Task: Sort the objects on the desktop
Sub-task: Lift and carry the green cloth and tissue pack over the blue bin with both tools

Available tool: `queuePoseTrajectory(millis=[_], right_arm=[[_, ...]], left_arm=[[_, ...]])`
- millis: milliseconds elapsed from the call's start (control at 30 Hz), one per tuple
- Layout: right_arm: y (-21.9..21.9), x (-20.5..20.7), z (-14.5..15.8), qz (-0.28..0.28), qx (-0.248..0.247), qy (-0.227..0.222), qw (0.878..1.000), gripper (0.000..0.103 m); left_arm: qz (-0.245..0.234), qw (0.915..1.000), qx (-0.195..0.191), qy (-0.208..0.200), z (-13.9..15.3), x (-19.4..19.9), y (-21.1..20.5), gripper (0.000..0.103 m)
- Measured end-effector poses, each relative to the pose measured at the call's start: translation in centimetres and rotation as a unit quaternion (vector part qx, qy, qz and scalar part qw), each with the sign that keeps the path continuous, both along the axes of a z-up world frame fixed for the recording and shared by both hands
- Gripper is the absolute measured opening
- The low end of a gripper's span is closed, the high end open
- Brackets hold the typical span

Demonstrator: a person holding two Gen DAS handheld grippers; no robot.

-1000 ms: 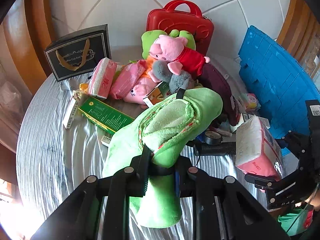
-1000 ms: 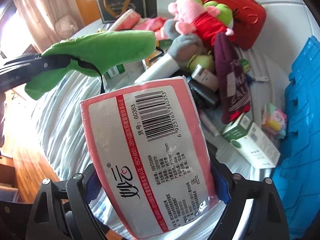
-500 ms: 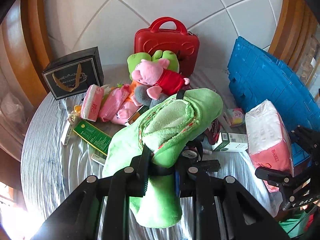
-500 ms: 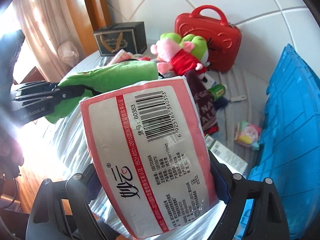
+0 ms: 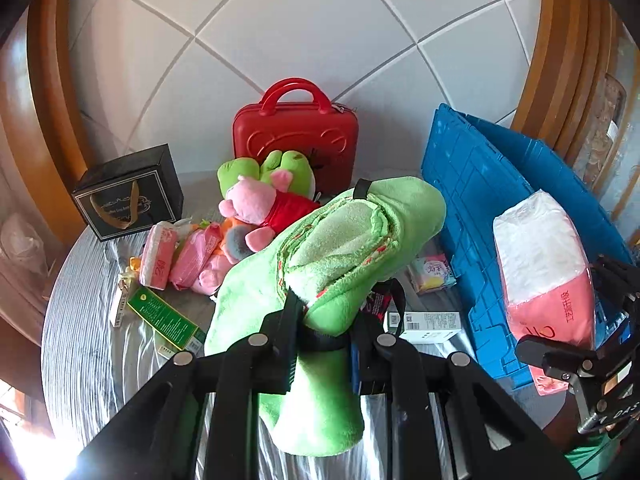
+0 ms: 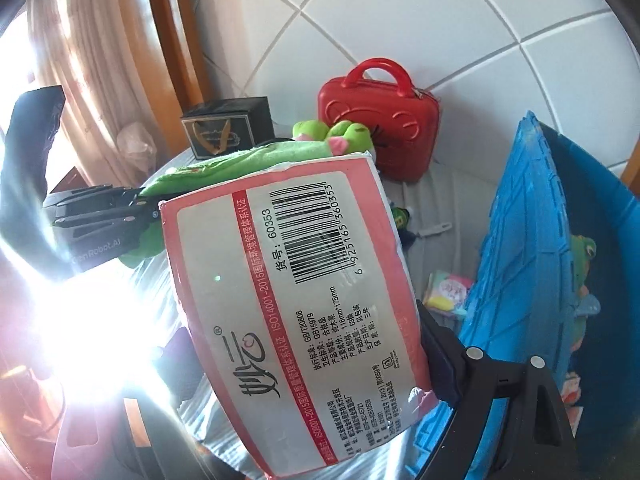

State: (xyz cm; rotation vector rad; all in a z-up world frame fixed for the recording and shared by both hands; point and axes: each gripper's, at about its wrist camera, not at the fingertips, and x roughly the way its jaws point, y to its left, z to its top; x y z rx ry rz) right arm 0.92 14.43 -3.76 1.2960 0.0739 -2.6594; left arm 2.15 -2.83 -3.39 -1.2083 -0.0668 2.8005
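A round table [image 5: 80,344] under a grey striped cloth fills the lower part of the left wrist view. A blue crate [image 5: 492,216] stands at its right side, and a plush frog [image 6: 582,248] shows inside the crate at the right of the right wrist view. A red carry case [image 5: 296,136] stands upright at centre, against the white tiled wall.

In the middle of the left wrist view, the left gripper [image 5: 324,340] is clamped tight on a green plush slipper [image 5: 328,264], held above the table. At the right edge, the right gripper [image 5: 576,344] has its jaws spread wide around a pink tissue pack [image 6: 288,304], which they hold in front of the crate.

A black gift box [image 5: 128,196] sits at upper left. A pink pig toy [image 5: 260,208] lies before the case, small pink packs [image 5: 160,252] to its left, and a green carton [image 5: 164,320] lies below them.
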Motion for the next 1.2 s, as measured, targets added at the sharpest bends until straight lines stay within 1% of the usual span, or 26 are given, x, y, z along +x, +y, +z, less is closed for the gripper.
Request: queuePoseTrajectory(millis=[333,600,867,1200], right_arm=[[4.9,2.2,4.5,-0.028,-0.017,0.043,0.999,0.090],[9.2,4.2,7.2,-0.062,-0.024,0.069,0.995,0.090],[13.7,6.1,8.4,-0.102,-0.024,0.082,0.991,0.090],[18.9,8.6,8.9,-0.155,-0.020,0.086,0.984,0.090]], left_arm=[[-0.019,0.9992,-0.003,0.034,4.3,-0.5,5.4,0.019],[-0.045,0.9977,-0.002,0.050,6.4,-1.0,9.8,0.019],[-0.080,0.9948,0.000,0.063,7.8,-1.7,14.7,0.019],[-0.122,0.9904,0.002,0.066,8.3,-3.0,20.6,0.019]])
